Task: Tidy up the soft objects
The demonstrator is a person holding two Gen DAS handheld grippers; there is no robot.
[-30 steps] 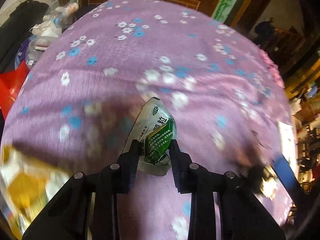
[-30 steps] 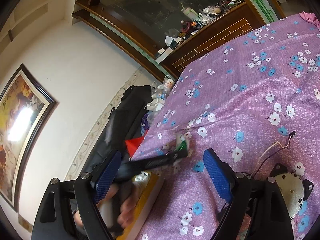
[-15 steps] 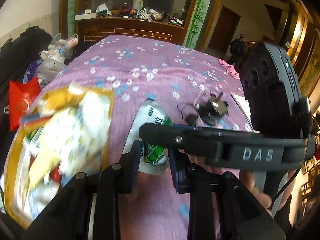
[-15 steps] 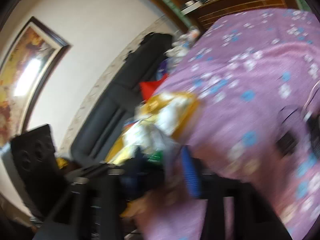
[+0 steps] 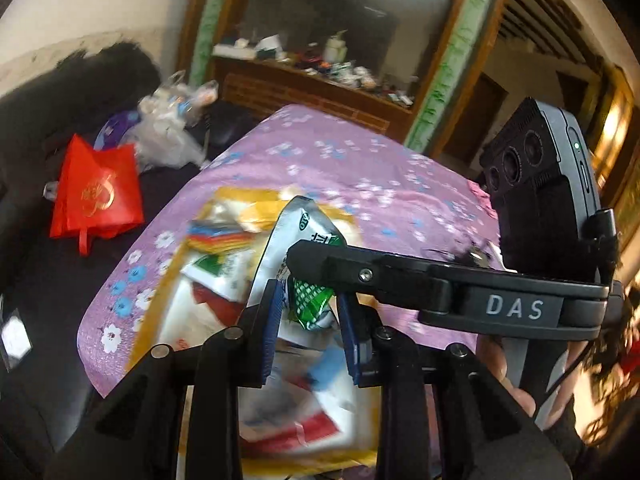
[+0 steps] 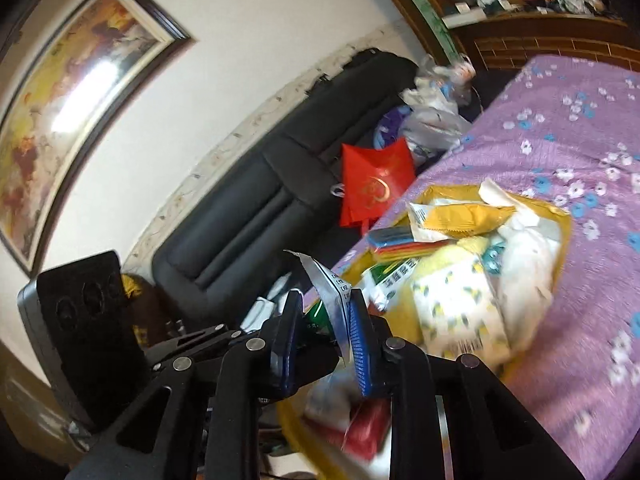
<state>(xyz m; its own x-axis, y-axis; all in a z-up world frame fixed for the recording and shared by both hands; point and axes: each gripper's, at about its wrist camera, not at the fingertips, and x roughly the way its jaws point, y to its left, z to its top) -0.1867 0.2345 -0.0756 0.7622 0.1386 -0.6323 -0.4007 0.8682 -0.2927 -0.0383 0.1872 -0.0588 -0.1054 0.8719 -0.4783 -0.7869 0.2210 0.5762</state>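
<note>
In the left wrist view, the left gripper point(image 5: 310, 320) pinches the lower end of a green and white sachet point(image 5: 298, 240), its blue pads pressed on the crumpled foil; a second ago the same sachet hung over bare purple bedspread point(image 5: 360, 164), and now it hangs above a yellow-rimmed tray point(image 5: 256, 196) heaped with packets, so the carry has reached the collecting place; the right gripper's black arm, marked DAS, now crosses the frame from the right and its tip meets the sachet's upper part; a red bag point(image 5: 98, 192) lies off the bed on the left.

In the right wrist view, the right gripper point(image 6: 324, 332) has just been closing from a wide spread, and its blue pads now stand nearly together with the sachet's silver edge point(image 6: 326, 292) between them, apparently pinched; the tray point(image 6: 560, 216) lies just beyond, holding a yellow packet point(image 6: 464, 216) and a white patterned pack point(image 6: 460, 312).

With both grippers on one sachet, this looks like a handover or a two-handed placing; the sachet is not yet in the tray.
</note>
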